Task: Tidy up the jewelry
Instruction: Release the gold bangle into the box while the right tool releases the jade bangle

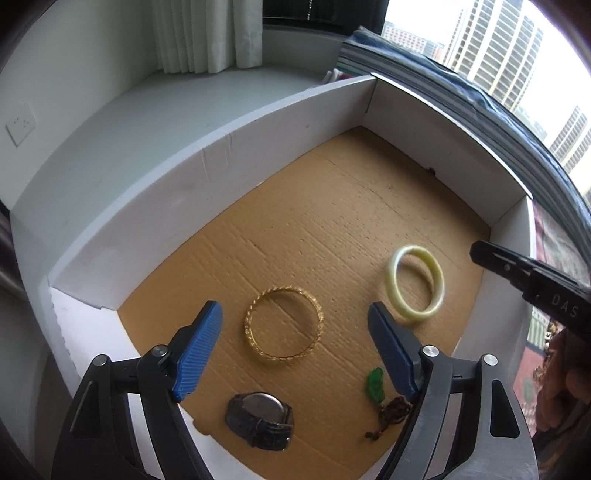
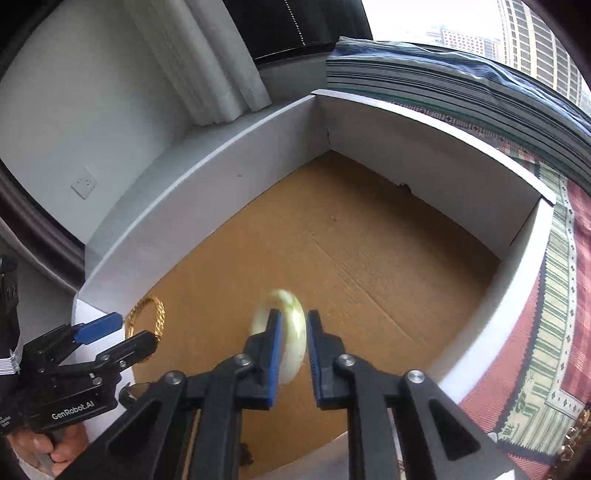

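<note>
A white-walled box [image 1: 229, 144] with a brown cardboard floor holds a gold bangle [image 1: 283, 325], a pale jade bangle [image 1: 415, 285], a dark wristwatch [image 1: 260, 419] and a green pendant on a brown cord [image 1: 376, 384]. My left gripper [image 1: 291, 332] is open and empty, its blue fingers either side of the gold bangle and above it. In the right wrist view my right gripper [image 2: 291, 350] is part open with the blurred jade bangle [image 2: 291, 325] between its pads, no firm grip visible. The left gripper [image 2: 110, 332] shows at the left there, by the gold bangle [image 2: 146, 317].
The box [image 2: 517, 266] sits on a patterned red and green cloth [image 2: 554, 332] by a window sill. A stack of folded grey and blue fabric [image 2: 461, 92] lies behind the box. White curtains [image 1: 207, 33] hang at the back left. The right gripper's tip [image 1: 517, 273] reaches in from the right.
</note>
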{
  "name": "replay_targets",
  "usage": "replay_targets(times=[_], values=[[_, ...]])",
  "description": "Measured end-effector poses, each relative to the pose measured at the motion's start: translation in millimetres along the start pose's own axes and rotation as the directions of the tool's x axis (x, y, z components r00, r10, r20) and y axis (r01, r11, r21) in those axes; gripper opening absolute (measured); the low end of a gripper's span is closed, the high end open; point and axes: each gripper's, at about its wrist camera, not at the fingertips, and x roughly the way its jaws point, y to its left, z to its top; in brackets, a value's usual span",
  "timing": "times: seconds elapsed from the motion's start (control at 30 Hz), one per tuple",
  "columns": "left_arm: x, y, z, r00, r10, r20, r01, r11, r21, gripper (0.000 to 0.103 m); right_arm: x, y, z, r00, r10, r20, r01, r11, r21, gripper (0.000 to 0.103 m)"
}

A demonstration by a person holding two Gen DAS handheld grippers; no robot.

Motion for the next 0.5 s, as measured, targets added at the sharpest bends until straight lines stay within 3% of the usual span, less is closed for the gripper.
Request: replay_targets(times=[0.13, 0.2, 0.3, 0.37, 0.5], values=[[-20.9, -0.1, -7.9, 0.999, -0.003, 0.044, 0.003, 1.0, 0.006, 0.087, -30.0, -0.7, -3.1, 0.998, -0.008, 0.06, 0.008, 1.0, -0.001, 0.032], [-37.0, -5.7, -16.1, 0.997, -0.014, 0.075, 0.013, 1.0, 0.019, 0.09, -53.5, 3.7, -9.7, 0.994, -0.034, 0.104, 0.037, 0.999, -0.027, 0.045], [-64.9, -21.8, -33.8, 0.992, -0.038, 0.124, 0.03, 0.998, 0.063, 0.094, -91.3, 11.0, -25.3, 0.985, -0.055, 0.164, 0.066, 0.996, -0.057, 0.057], [-81.8, -37.8, -47.9, 0.986, -0.056, 0.155, 0.041, 0.994, 0.099, 0.095, -116.7, 14.1, -40.1, 0.976, -0.091, 0.2, 0.106, 0.992, -0.069, 0.064], [-106.7, -74.3, -78.7, 0.977, -0.105, 0.188, 0.073, 0.983, 0.17, 0.097, -166.8, 14.8, -79.1, 0.947, -0.165, 0.276, 0.195, 0.977, -0.084, 0.068]])
